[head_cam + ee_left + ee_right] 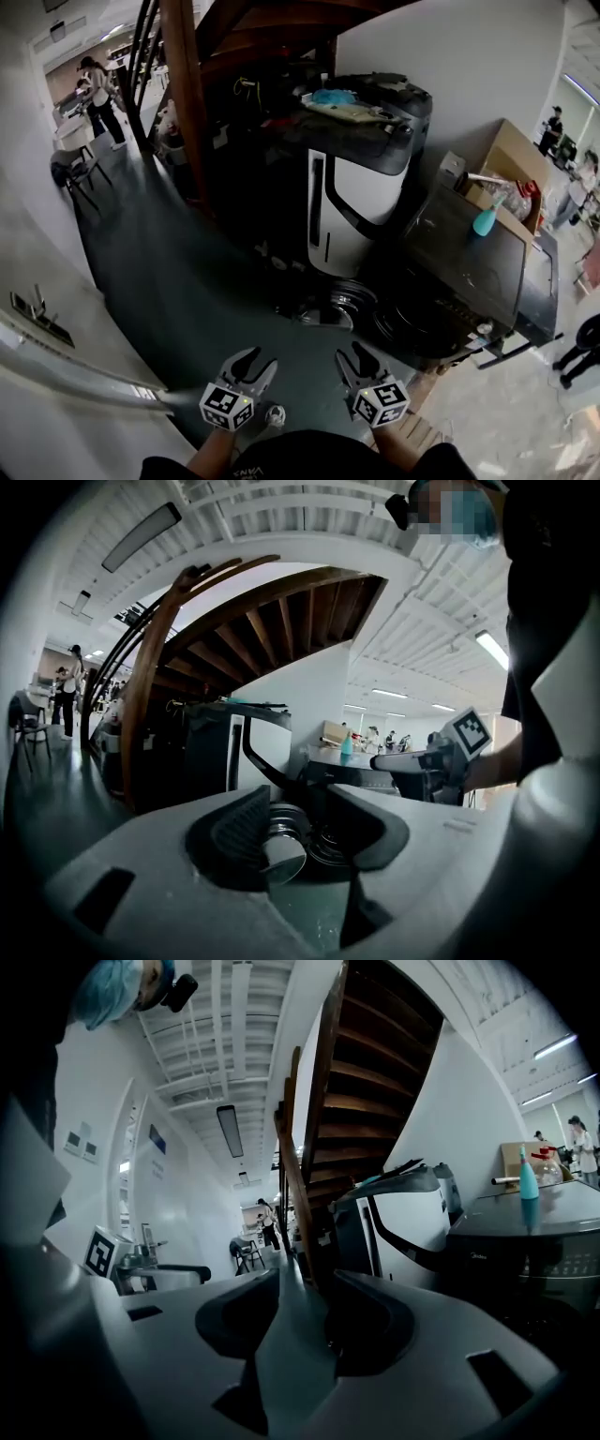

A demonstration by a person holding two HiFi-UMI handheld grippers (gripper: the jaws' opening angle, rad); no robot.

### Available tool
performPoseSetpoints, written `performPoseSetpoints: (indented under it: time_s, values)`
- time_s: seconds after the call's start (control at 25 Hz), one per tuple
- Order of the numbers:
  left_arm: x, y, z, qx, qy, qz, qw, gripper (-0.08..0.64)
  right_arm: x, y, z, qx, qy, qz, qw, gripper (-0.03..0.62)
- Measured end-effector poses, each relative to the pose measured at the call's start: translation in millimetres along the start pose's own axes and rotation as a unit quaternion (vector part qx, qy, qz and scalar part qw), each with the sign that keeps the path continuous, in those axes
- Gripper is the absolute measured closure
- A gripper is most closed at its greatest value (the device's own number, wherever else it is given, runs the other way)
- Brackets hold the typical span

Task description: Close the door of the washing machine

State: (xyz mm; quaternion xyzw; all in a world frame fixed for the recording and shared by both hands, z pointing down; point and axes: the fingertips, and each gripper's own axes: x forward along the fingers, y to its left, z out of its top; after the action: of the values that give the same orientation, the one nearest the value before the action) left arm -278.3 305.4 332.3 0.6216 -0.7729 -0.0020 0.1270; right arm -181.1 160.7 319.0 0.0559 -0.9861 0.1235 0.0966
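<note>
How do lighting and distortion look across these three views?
Head view: strong fisheye curvature, and the dark washing machine with its open door sits in shadow. Left gripper view: bright ceiling, the door's chrome ring catches glints. Right gripper view: dim foreground, fingers nearly black, edges vignetted.

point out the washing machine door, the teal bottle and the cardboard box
washing machine door (337, 305), head view, on its shiny round rim
teal bottle (485, 222), head view, on its body
cardboard box (514, 155), head view, on its brown outer side
</note>
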Motion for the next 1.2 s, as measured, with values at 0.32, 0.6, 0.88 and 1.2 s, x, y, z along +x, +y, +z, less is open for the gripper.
performPoseSetpoints:
  time_s: [0.32,0.6,0.88,1.2]
  values:
    - [46,67,-10,0.019,0.039,-0.093,0.9947,0.376,30,-6,-5,0.026,-0.027,-0.115,0.993,0.419]
    - [101,103,-36,0.072,0.072,-0.137,0.9853,0.376,33,-27,-20,0.050,-0.026,-0.186,0.981,0.422]
    - [179,114,-70,0.078,0.107,-0.139,0.9814,0.374,31,-73,-38,0.067,-0.007,-0.193,0.979,0.433]
    - [264,109,-112,0.080,0.147,-0.114,0.9793,0.311,57,-126,-47,0.095,0.031,-0.147,0.984,0.428]
